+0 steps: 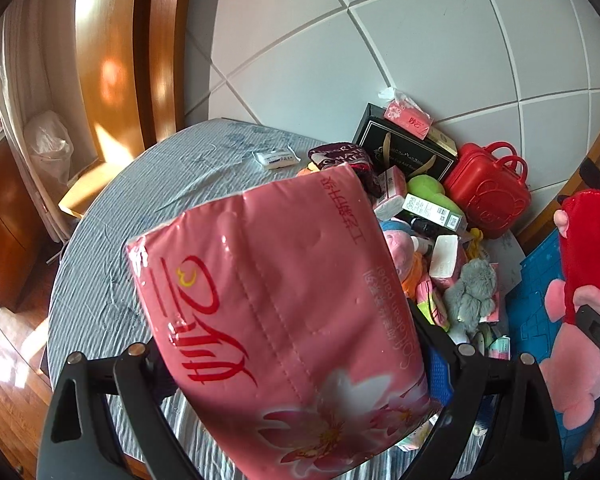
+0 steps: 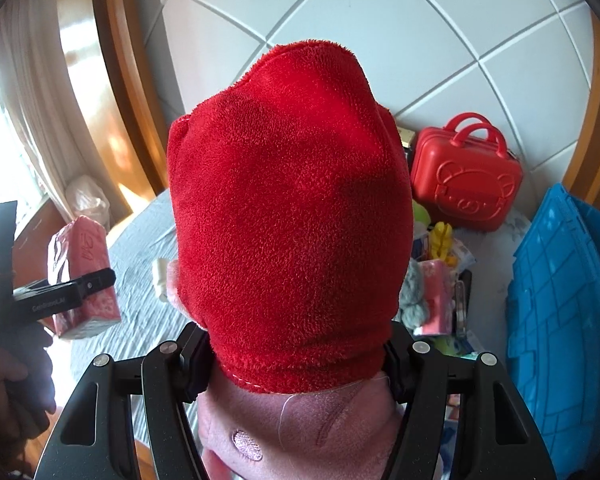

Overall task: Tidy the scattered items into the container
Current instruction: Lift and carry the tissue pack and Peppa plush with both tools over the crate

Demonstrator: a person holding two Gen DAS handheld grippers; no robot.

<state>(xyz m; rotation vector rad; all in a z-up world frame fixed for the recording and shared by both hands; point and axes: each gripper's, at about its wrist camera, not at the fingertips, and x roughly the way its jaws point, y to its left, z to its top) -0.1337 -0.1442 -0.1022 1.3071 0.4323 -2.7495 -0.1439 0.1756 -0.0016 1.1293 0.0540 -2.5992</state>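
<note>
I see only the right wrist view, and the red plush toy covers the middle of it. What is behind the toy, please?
Observer: Behind the plush toy, a black gift box stands left of the red case.
Operator: Is something on the box?
Observer: Yes, a small pink tissue pack lies on it.
Operator: And the left gripper's load?
Observer: The left gripper is shut on a big pink tissue pack with flowers printed on it.

Both grippers are matte black plastic. The left gripper [image 1: 292, 364] and the right gripper [image 2: 300, 364] each have two curved linkage arms per side, with slotted openings, joined by round silver pivot screws. Pale lettering marks one finger.
</note>
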